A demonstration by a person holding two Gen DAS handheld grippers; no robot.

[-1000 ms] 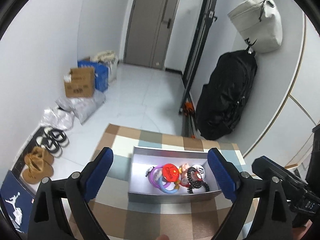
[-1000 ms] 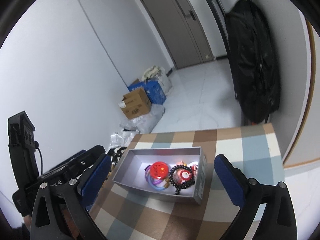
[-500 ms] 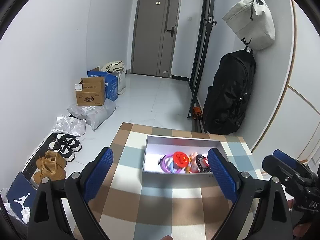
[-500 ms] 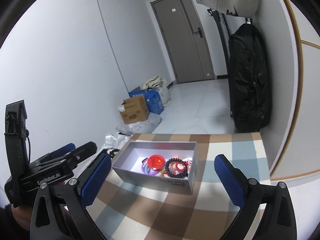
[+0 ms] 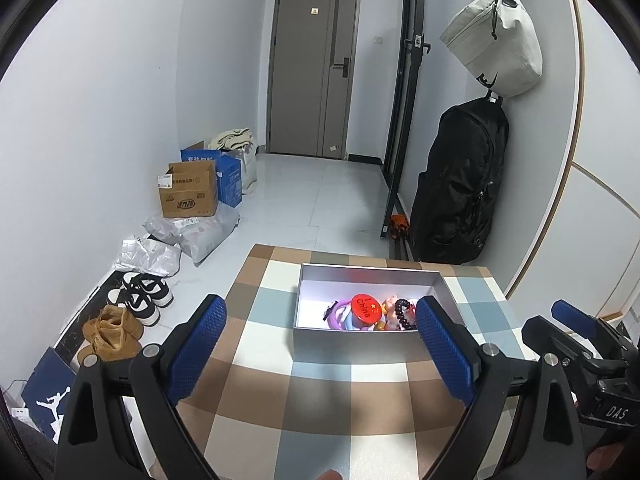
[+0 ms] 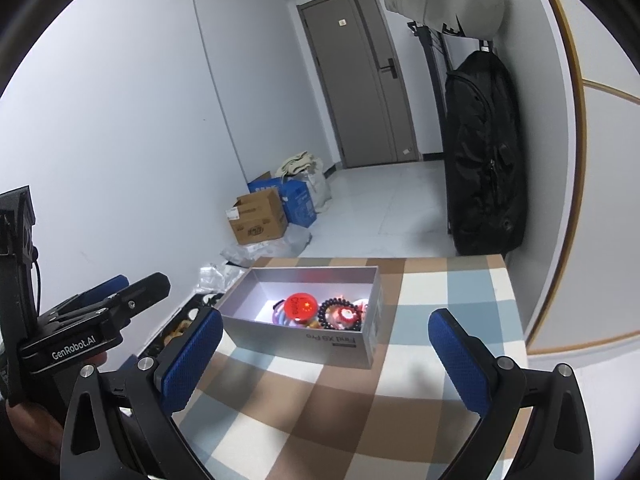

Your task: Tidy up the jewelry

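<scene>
A grey open box stands on the checked tablecloth. Inside lie a red round badge, purple and blue rings, a dark bead bracelet and small figures. My left gripper is open and empty, pulled back on the near side of the box. My right gripper is open and empty, also back from the box. The right gripper shows at the right edge of the left wrist view; the left one shows at the left edge of the right wrist view.
The table's far edge is just behind the box. A black bag and a pale bag hang on the right wall. Cardboard boxes, plastic parcels and shoes lie on the floor at the left.
Both grippers have drawn back and up from the box, so it looks smaller and farther. Both stay open and empty. The jewelry in the box has not moved.
</scene>
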